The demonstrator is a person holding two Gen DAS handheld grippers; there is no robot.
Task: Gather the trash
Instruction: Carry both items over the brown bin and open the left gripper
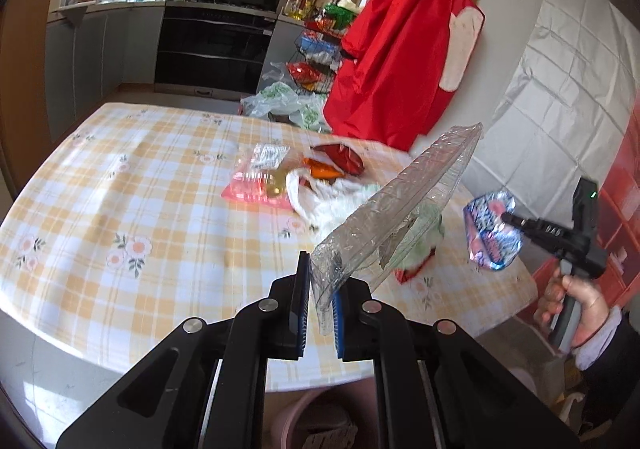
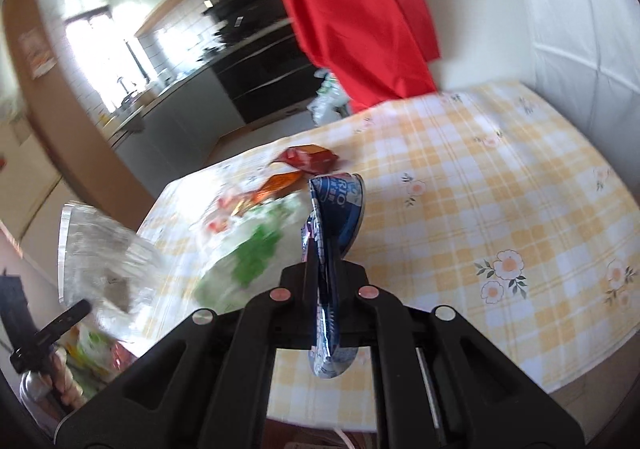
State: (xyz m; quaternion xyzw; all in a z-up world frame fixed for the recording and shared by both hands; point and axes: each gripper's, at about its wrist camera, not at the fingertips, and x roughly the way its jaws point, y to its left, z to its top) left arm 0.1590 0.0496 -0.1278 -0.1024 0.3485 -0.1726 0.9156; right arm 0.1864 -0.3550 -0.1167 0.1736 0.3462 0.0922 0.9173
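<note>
**Above the worktop's near edge: two light pieces of packaging already pinched**

Between the pads of the left claw (image 1: 318, 313), pressed nearly together, sits one corner of a clear plastic tray (image 1: 396, 217). The tray slants up toward one o'clock in the left wrist view, clear of the worktop (image 1: 120, 177). It looks thin and springy: very light, stiff enough to hold its shape, yet likely to crackle and buckle under a hard squeeze. A hold on the rim or a corner fold, as here, seems safer than one on the slick flat wall.

The right claw (image 2: 322, 289) is clamped on a blue wrapper (image 2: 336, 217), held edge-on so that it stands up toward twelve o'clock and hangs below the pads. The wrapper seems limp, glossy and almost weightless; a pinch well in from its edge should keep it from sliding out.

Further out on the worktop, at eleven o'clock from the left claw, more trash lies close together: a white plastic bag (image 1: 324, 201), an orange wrapper (image 1: 322, 167), a dark red packet (image 1: 340, 157) and a pink packet (image 1: 256, 185). All of it looks soft and light. The bag would best be gathered at a bunched fold, the packets at a crimped end.

At six o'clock in the left view, below the worktop's edge, a pinkish bin (image 1: 292, 413) shows partly.
</note>
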